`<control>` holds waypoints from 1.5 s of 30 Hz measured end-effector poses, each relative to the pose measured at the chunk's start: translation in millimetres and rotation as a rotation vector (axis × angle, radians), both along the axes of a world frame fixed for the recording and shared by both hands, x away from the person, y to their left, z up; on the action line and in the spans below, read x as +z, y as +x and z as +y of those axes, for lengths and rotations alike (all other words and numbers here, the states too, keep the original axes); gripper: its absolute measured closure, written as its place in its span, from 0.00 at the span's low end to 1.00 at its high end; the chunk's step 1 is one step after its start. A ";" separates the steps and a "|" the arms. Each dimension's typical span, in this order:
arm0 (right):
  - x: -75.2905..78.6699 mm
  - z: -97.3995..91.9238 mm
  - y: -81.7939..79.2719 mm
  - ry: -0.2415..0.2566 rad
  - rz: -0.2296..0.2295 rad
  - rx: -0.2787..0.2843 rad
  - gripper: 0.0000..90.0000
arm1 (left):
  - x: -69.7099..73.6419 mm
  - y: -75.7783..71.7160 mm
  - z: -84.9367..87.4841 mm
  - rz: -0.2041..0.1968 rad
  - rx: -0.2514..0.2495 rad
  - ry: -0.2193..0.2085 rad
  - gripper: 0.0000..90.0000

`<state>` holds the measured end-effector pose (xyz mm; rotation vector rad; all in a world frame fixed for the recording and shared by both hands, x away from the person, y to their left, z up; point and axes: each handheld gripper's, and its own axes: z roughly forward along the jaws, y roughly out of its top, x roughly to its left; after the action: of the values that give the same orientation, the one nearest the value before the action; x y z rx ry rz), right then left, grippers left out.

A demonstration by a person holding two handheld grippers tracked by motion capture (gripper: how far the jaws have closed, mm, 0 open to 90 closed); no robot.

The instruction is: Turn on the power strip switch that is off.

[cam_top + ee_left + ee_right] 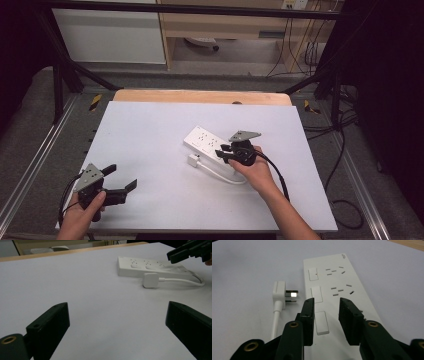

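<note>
A white power strip (205, 140) with three switches lies right of the table's middle, seen also in the left gripper view (150, 266) and the right gripper view (342, 287). Its white plug (194, 160) (150, 280) (280, 293) lies loose on the table beside it, prongs toward the strip, with the cable (220, 173) curling back. My right gripper (223, 151) (326, 303) hovers over the strip's near end, jaws a narrow gap apart above a switch, nothing gripped. My left gripper (122, 176) (117, 307) rests wide open at the front left, with nothing between its jaws.
The white tabletop (150, 130) has a wooden strip (200, 96) along its far edge. Black frame bars (65, 75) stand at the back corners, and cables (345, 150) trail on the floor to the right. The right gripper (185, 251) enters the left gripper view at top right.
</note>
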<state>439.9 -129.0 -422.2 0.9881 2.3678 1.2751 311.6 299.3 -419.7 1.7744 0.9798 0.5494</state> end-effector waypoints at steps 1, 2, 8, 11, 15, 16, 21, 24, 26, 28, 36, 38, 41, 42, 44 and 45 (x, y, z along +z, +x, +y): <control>0.0 0.0 0.0 0.000 0.000 0.000 0.74 | 0.0 0.0 0.0 0.000 0.000 0.000 0.06; -0.6 0.4 -0.1 -0.004 -0.002 0.003 0.75 | 0.0 0.0 0.0 0.000 -0.001 0.000 0.06; -4.1 3.3 -0.1 -0.010 -0.007 0.013 0.82 | -0.2 0.1 0.0 0.001 -0.002 0.004 0.06; -6.9 4.9 -0.2 -0.006 -0.013 0.016 0.87 | -0.3 0.1 -0.1 0.001 -0.003 0.005 0.06; -9.0 6.6 -1.1 0.003 -0.012 0.001 0.91 | -0.3 0.1 0.1 0.002 -0.002 0.004 0.06; -9.5 6.8 -1.3 0.004 -0.017 0.000 0.92 | -0.3 0.1 0.1 0.002 -0.001 0.004 0.06; -10.2 7.8 -2.6 0.011 -0.024 0.005 0.97 | -0.4 0.2 0.2 0.002 -0.001 0.005 0.06; -10.5 8.4 -3.3 0.012 -0.024 0.006 0.99 | -0.4 0.2 0.2 0.002 -0.001 0.005 0.06; -10.8 8.4 -3.7 0.005 -0.029 0.014 1.00 | -0.4 0.1 0.2 0.002 -0.002 0.006 0.06; -11.1 8.3 -4.1 0.007 -0.030 0.016 1.00 | -0.4 0.2 0.0 0.001 0.000 0.003 0.06; -14.6 6.6 -5.7 0.011 -0.036 0.002 1.00 | -0.4 0.0 -0.1 0.001 0.000 0.003 0.06; -17.4 4.3 -6.6 0.014 -0.032 -0.007 1.00 | -0.4 0.1 0.0 0.001 0.000 0.003 0.06; -19.5 1.7 -7.6 0.016 -0.034 -0.012 1.00 | -0.4 0.2 0.2 0.002 -0.002 0.007 0.06; -20.4 0.4 -8.1 0.023 -0.035 -0.014 1.00 | -0.3 0.3 0.2 0.001 -0.003 0.008 0.06; -21.7 -1.4 -9.0 0.025 -0.036 -0.016 1.00 | -0.3 0.3 0.1 0.001 -0.004 0.009 0.06; -21.9 -2.1 -9.5 0.034 -0.039 -0.017 1.00 | -0.3 0.3 0.1 0.001 -0.004 0.010 0.06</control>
<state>430.5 -131.0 -444.0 0.9817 2.3115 1.3200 311.8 299.4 -420.0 1.7852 0.9752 0.5518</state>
